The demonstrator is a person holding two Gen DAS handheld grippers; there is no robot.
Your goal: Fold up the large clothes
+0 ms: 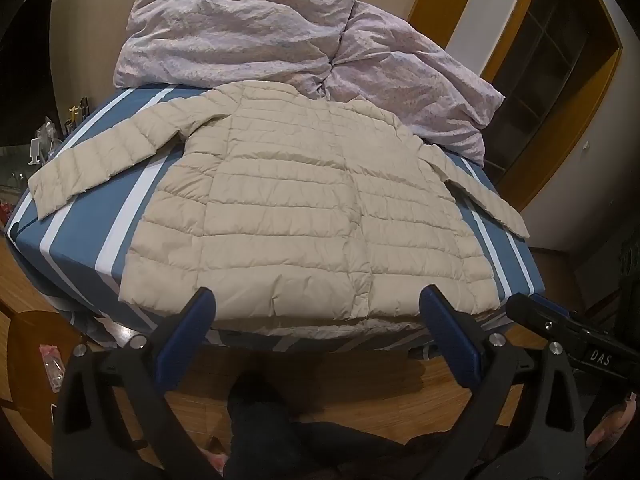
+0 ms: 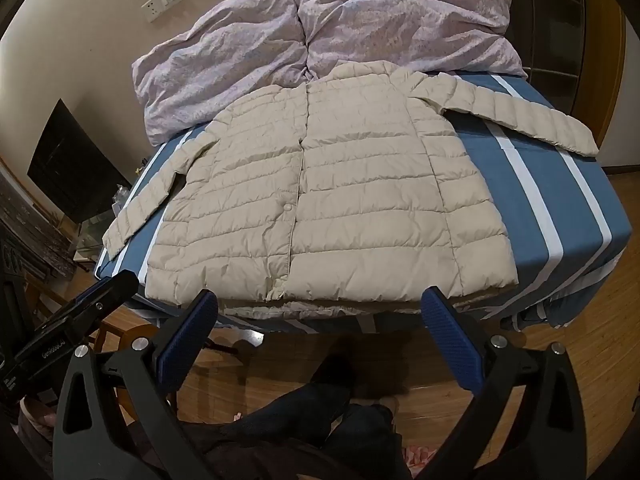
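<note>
A beige quilted puffer jacket [image 1: 304,208] lies flat and face up on the blue and white striped bed [image 1: 80,248], sleeves spread to both sides, hem at the near edge. It also shows in the right wrist view [image 2: 332,208]. My left gripper [image 1: 318,300] is open and empty, hovering just off the bed's near edge by the hem. My right gripper [image 2: 320,300] is open and empty in the same place, beside the left one. The right gripper's body shows at the left view's right edge [image 1: 568,332].
A crumpled lilac duvet [image 1: 280,40] is heaped at the bed's far end, touching the collar. The wooden floor [image 2: 560,380] and the person's dark-trousered legs [image 2: 312,408] lie below. A dark cabinet [image 2: 72,160] stands left of the bed, a wooden door frame [image 1: 560,80] to the right.
</note>
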